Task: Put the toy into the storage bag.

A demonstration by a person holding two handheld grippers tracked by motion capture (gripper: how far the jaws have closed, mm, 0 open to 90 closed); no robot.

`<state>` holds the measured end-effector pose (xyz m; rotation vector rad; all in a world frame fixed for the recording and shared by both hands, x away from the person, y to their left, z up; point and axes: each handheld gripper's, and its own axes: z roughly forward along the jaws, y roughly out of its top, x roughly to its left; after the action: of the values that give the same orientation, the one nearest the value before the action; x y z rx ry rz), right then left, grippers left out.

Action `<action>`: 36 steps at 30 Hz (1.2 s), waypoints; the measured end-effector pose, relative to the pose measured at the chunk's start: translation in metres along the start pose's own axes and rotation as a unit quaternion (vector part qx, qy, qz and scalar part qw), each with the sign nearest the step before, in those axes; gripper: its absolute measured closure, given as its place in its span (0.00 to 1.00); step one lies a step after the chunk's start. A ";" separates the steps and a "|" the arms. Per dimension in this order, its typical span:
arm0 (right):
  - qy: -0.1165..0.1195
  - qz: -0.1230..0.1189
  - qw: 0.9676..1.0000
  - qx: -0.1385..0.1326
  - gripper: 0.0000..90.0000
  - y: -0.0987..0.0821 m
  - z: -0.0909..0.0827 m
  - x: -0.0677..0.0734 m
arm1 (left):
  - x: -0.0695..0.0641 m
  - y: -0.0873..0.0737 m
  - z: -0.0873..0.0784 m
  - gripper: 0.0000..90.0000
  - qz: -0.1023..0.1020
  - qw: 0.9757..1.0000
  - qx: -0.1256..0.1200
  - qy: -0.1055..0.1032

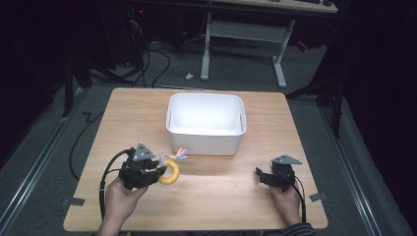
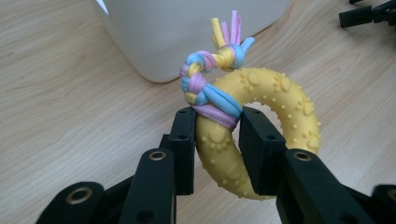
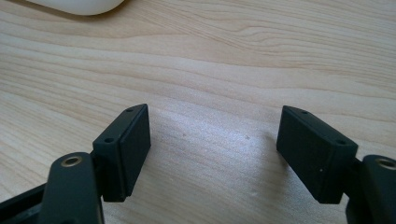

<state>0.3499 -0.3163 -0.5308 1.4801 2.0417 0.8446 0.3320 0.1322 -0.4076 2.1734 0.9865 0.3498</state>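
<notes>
Left gripper [image 2: 217, 135]: fingers [image 2: 183, 140] clamping the ring [image 2: 261, 126] across its band, right at the rope wrap.
Right gripper [image 3: 212, 154]: fingers spread wide, gripping nothing, hovering low over bare tabletop [image 3: 233, 56].
Ring position: hanging in the left grip near the left front of the tabletop, just short of the bin [image 1: 206, 123], lower edge close to the wood.
Rope [image 2: 210, 79]: braided pink, blue and yellow, knotted round the ring, frayed tail pointing toward the bin wall.
Risk, slipping: gripping a rounded, nubbed rubber band on a narrow contact; likely pivoting or sliding out under a quick swing.
Risk, snagging: loose tail possibly catching on the bin rim while passing over, tugging the ring askew.
Risk, clipping: carrying too low probably knocking the ring against the bin's near wall and shoving the bin.
Risk, bouncing: letting go from high up possibly sending the rubber ring back out.
Writing: nothing readable; raised paw prints and dots on the ring, no brand or label on the bin.
</notes>
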 end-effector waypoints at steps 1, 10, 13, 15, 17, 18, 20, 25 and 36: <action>0.000 0.000 1.000 0.000 0.29 0.000 0.000 0.000 | 0.000 0.000 0.000 0.75 0.000 1.000 0.000 0.000; 0.000 -0.001 1.000 0.000 0.29 0.000 0.000 0.000 | 0.005 0.021 -0.013 0.75 0.001 1.000 -0.018 -0.005; 0.000 -0.001 1.000 0.000 0.29 0.000 0.000 0.000 | 0.007 0.025 -0.015 0.75 0.000 1.000 -0.021 -0.008; 0.000 0.000 1.000 0.000 0.29 0.000 0.000 0.000 | 0.008 0.029 -0.017 0.75 -0.002 1.000 -0.023 -0.008; 0.000 0.000 1.000 0.000 0.29 0.000 0.000 0.000 | 0.010 0.033 -0.018 0.75 -0.002 1.000 -0.024 -0.008; 0.000 0.001 1.000 0.000 0.29 0.000 0.000 0.000 | 0.011 0.034 -0.019 0.75 -0.002 1.000 -0.025 -0.007; 0.000 0.001 1.000 0.000 0.29 0.000 0.000 0.000 | 0.013 0.037 -0.021 0.75 -0.003 1.000 -0.028 -0.008; 0.000 0.001 1.000 0.000 0.29 0.000 0.000 0.000 | 0.016 0.043 -0.026 0.75 -0.004 0.999 -0.034 -0.011; 0.000 0.001 1.000 0.000 0.29 0.000 0.000 0.000 | 0.019 0.057 -0.027 0.75 -0.006 0.999 -0.030 -0.015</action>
<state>0.3500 -0.3162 -0.5308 1.4814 2.0405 0.8460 0.3624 0.1340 -0.3494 2.1108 0.9605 0.3361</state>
